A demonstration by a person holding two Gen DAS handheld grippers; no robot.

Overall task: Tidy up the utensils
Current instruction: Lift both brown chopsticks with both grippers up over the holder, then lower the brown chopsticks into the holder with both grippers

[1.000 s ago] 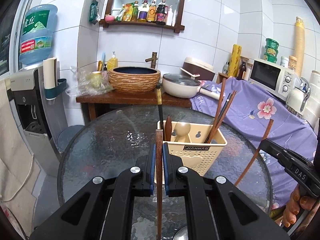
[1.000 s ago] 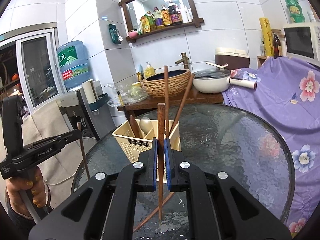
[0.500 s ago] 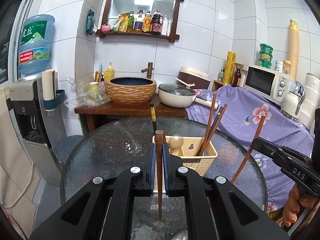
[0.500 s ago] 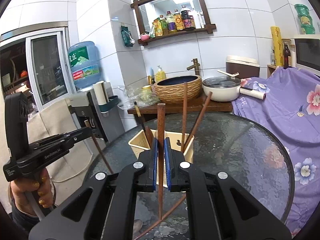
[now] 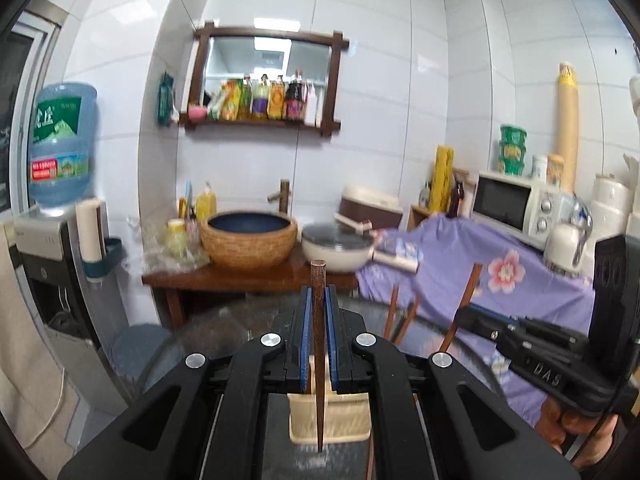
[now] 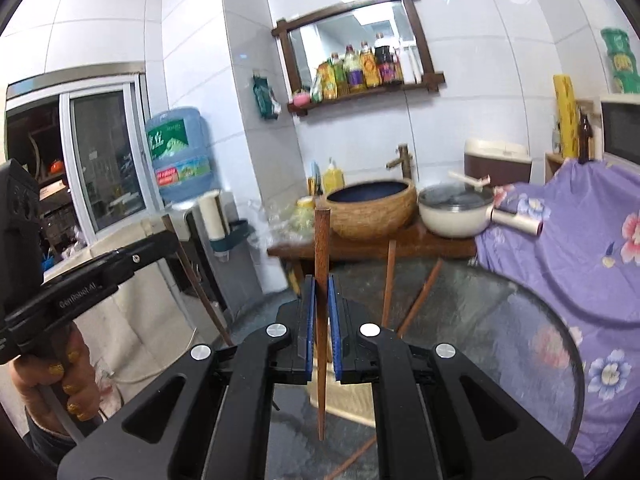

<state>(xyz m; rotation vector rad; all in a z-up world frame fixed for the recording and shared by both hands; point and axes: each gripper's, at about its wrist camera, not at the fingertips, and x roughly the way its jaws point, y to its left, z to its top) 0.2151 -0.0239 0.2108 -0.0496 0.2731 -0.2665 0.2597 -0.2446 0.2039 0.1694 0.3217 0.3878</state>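
Note:
My left gripper is shut on a dark brown chopstick that stands upright, tip down, above the beige utensil holder. The holder is mostly hidden behind the fingers, and two chopsticks lean in it. My right gripper is shut on a second upright chopstick above the round glass table. Each gripper also shows in the other's view: the right gripper at the right and the left gripper at the left. Another chopstick lies on the glass.
Behind the table, a wooden side table carries a woven basin and a lidded white pot. A water dispenser stands on the left. A purple flowered cloth and a microwave are on the right.
Both grippers have risen with their chopsticks still clamped. The holder and table have dropped lower in both views, and the chopstick tips now hang clear of the glass.

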